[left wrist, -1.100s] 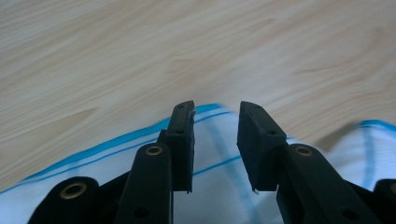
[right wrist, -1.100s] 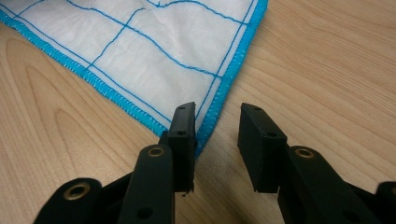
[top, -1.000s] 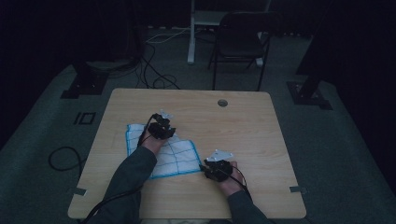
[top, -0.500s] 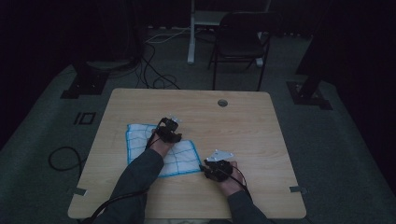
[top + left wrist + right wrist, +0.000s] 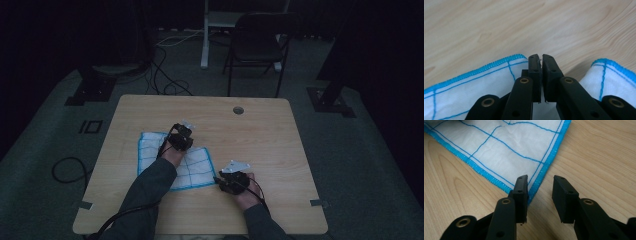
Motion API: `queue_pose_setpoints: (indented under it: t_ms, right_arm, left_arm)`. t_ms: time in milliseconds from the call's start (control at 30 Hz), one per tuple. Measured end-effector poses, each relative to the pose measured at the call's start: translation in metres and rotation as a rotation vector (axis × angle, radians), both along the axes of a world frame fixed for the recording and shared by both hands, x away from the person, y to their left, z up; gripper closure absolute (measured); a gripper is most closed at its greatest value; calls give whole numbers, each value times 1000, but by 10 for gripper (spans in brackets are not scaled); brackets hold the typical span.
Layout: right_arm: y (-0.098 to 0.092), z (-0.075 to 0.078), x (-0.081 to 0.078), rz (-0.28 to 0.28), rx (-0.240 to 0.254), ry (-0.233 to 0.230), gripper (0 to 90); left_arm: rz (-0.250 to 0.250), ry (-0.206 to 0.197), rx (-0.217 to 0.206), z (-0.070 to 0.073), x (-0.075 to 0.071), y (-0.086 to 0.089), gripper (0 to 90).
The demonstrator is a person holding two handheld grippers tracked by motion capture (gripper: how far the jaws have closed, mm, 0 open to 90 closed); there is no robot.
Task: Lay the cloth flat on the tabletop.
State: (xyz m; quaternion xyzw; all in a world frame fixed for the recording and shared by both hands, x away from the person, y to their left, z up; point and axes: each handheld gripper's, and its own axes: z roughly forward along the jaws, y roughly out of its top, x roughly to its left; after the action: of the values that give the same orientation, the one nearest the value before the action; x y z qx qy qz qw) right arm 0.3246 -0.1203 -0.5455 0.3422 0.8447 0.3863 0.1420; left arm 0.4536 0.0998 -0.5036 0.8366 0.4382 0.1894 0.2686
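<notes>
Cloth of white fabric with thin blue grid lines and a bright blue stitched border (image 5: 172,160) lies flat on the light wooden table (image 5: 280,140), in the left half of it and toward the person's side, and I take this cloth as my landmark. Over its far edge, near the middle of that edge, stands the left gripper (image 5: 183,134); its black jaws have just been closing and now are pressed together on the border of the cloth, where a small fold of white fabric (image 5: 537,75) sits between the pads and the cloth rises on both sides of them. At the near right corner of the cloth waits the right gripper (image 5: 229,176), with its jaws spread apart and nothing pinched; one jaw rests just over the blue border (image 5: 544,172) at that corner, the other is over bare wood beside the cloth. Both sleeves of the person (image 5: 150,190) come from the near side of the table.
</notes>
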Motion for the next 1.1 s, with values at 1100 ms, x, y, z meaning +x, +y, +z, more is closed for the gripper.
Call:
queue_pose_setpoints:
  t_ms: [1100]
  right_arm:
    - [-7, 5, -1, -65, -17, -62, 654]
  left_arm:
    - [105, -73, -379, 2, -88, 85, 846]
